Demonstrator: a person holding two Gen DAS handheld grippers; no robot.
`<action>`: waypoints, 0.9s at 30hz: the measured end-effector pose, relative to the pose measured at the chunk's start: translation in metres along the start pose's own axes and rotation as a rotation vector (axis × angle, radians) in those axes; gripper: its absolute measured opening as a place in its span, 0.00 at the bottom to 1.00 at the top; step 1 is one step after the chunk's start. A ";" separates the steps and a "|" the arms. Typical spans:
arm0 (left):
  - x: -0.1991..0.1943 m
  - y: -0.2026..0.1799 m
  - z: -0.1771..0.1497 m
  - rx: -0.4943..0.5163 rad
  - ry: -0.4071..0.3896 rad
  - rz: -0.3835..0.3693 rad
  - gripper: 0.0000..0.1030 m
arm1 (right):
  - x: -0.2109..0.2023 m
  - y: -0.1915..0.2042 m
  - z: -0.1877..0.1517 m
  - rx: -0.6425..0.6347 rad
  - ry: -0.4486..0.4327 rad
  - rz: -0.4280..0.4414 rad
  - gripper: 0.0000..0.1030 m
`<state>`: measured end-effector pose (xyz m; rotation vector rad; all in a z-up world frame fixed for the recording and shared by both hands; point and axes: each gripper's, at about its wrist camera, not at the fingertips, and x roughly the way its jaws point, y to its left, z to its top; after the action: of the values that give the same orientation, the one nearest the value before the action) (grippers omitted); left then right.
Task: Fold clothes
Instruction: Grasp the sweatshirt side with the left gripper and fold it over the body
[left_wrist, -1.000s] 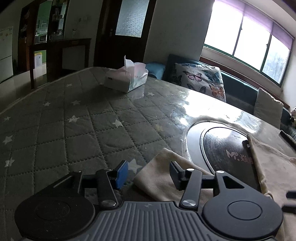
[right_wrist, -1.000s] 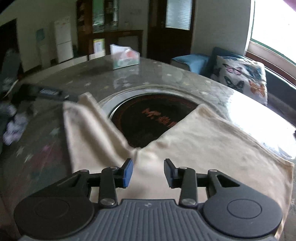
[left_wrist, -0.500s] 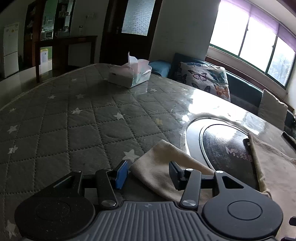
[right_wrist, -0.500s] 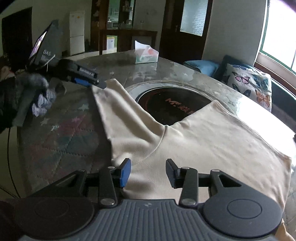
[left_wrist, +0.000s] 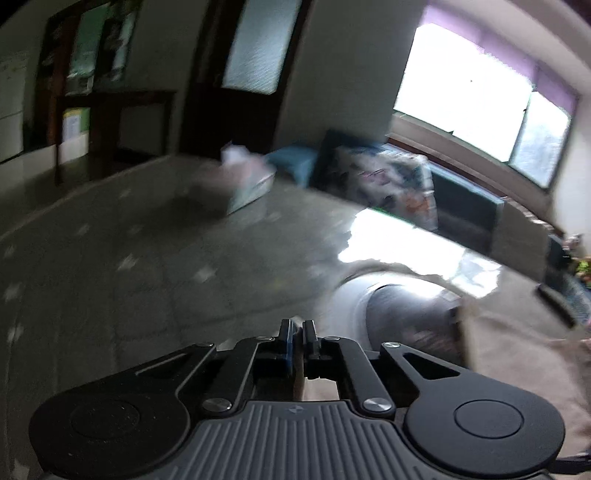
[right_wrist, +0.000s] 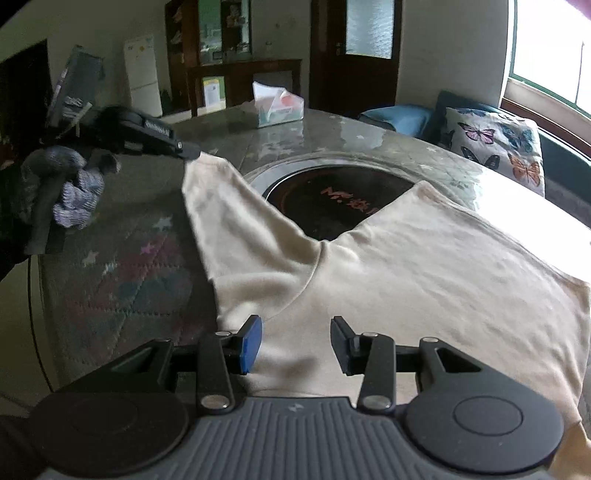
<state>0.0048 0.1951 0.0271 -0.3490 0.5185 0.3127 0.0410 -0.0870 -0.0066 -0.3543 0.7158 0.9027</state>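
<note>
Quilted table cover (right_wrist: 122, 266): grey-green with stars, under clear film; carries everything, with a round dark inset hob (right_wrist: 332, 195) at centre.
Shirt (right_wrist: 424, 266): cream garment, body flat on the table's right half, part of it over the hob's near edge. In the right wrist view one sleeve (right_wrist: 221, 199) runs up and left, off the surface, to the left tool.
Tissue box (right_wrist: 277, 105): far side of table, well apart from the cloth.
Left gripper (left_wrist: 298, 334): half a second ago its fingers stood apart on either side of the sleeve end, which lay on the quilt; now they are pressed together on a thin strip of cream fabric. Its own view is motion-blurred, and the sleeve end is raised where it lay flat before.
Right gripper (right_wrist: 295, 345): fingers set wide, as in the earlier frames, low over the shirt near the collar side; contact with the cloth cannot be told.
Change, read for task: grasp made and lift begun. Judged to be the start of the sleeve fold.
Next, judged: carry the sleeve across onto the body and lay it flat; the right tool is placed to pin the cloth.
Risk: body may drag with the sleeve.
</note>
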 end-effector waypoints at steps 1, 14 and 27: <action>-0.005 -0.010 0.006 0.012 -0.013 -0.030 0.05 | -0.002 -0.002 0.000 0.005 -0.005 -0.004 0.40; -0.051 -0.178 0.020 0.241 -0.063 -0.475 0.05 | -0.046 -0.055 -0.029 0.209 -0.079 -0.076 0.41; -0.035 -0.284 -0.045 0.389 0.132 -0.721 0.06 | -0.070 -0.103 -0.074 0.411 -0.076 -0.161 0.45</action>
<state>0.0636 -0.0835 0.0781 -0.1595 0.5360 -0.5073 0.0653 -0.2295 -0.0119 -0.0111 0.7709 0.5951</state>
